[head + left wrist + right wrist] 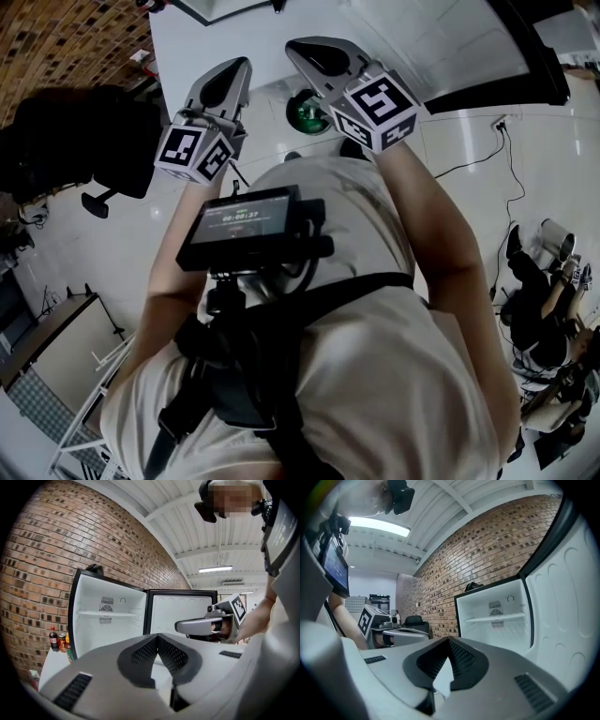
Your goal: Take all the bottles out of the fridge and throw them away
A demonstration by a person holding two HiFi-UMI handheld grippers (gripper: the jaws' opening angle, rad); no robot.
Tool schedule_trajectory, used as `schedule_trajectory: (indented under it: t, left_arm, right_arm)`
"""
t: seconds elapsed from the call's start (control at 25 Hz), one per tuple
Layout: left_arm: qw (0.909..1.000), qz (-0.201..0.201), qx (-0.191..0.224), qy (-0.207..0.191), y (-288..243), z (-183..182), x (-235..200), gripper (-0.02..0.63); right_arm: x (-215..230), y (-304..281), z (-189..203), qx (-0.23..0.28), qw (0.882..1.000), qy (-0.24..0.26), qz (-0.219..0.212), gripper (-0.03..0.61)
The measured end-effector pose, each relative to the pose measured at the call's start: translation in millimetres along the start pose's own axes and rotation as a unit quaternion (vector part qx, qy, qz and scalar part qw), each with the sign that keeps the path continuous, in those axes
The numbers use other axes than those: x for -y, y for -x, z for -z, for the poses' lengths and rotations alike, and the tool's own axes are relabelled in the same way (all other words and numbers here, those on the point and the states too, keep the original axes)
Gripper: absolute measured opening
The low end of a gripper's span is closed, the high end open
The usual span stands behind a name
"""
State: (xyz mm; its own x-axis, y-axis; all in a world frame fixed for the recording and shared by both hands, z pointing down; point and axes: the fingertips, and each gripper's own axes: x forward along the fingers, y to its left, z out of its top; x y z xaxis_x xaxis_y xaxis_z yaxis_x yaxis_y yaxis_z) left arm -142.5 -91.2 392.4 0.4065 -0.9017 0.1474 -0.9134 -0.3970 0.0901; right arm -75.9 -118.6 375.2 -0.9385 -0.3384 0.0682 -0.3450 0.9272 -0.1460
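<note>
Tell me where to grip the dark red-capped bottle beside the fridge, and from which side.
Probably around its neck, just under the red cap, coming level from the front. The dark bottle stands upright by the brick wall, with another container close between it and the fridge, so the lower body looks crowded and the top stays free.

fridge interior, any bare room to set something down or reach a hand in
In the fridge the shelf is bare, side wall to open door; what shows below it is bare too. Crowded only outside: bottles cluster at its left, against the brick wall.
</note>
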Motion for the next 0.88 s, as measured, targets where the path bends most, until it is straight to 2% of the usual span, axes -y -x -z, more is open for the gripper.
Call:
schedule_trajectory:
  t: [0.88]
  left_arm:
    - [1.0,-0.001,-0.001,-0.003,-5.9,-6.1,1.4,0.008]
  right_arm:
    - [1.8,-1.4,-10.3,0.015,1.0,-0.012,-0.007,0.003]
